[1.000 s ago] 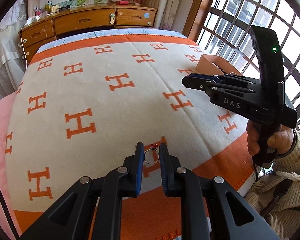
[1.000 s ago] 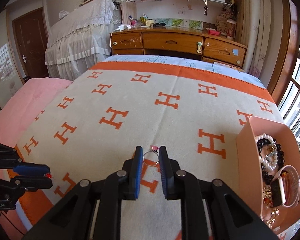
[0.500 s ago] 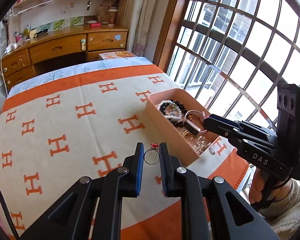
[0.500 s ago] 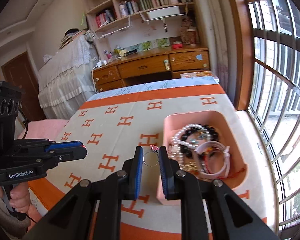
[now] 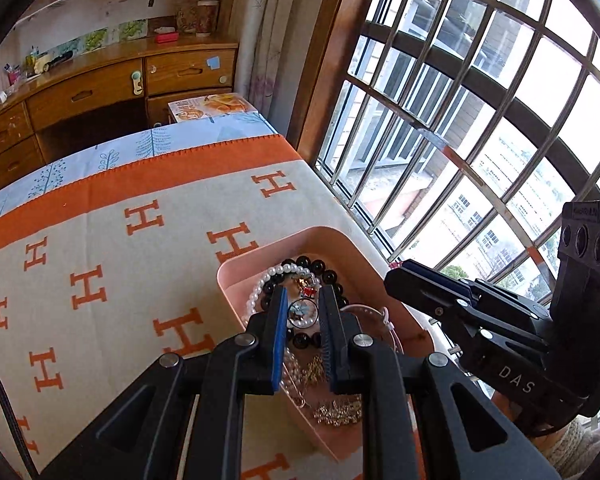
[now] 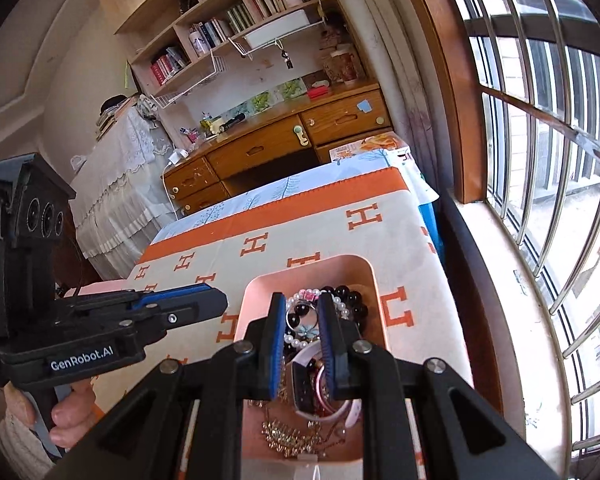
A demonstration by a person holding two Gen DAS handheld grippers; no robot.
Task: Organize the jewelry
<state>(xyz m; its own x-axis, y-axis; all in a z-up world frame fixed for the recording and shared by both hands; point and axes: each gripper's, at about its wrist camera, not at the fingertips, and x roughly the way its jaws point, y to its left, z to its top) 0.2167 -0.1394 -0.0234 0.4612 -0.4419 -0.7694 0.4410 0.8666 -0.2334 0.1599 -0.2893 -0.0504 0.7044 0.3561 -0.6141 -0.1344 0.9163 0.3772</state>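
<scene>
A pink tray (image 5: 236, 268) (image 6: 366, 266) on the orange-and-cream H blanket (image 5: 100, 240) holds pearl and black bead bracelets (image 5: 324, 270), a white watch (image 6: 306, 394) and gold chains (image 6: 288, 436). My left gripper (image 5: 302, 300) hangs over the tray, shut on a thin ring with a red stone (image 5: 309, 291). My right gripper (image 6: 301, 304) is also above the tray, shut on a ring with a pink stone (image 6: 309, 295). Each gripper shows in the other's view: the right one (image 5: 398, 276) over the tray's right side, the left one (image 6: 220, 300) just left of the tray.
The tray sits near the bed's right edge, beside a barred window (image 5: 460, 120). A wooden desk with drawers (image 5: 100, 92) stands beyond the bed, with bookshelves (image 6: 240, 20) above it. A hand (image 6: 66, 420) grips the left gripper's handle. Open blanket stretches to the left.
Both grippers have swung right across the blanket, from its near edge to above the pink tray, each still holding its ring. The right gripper has also rolled.
</scene>
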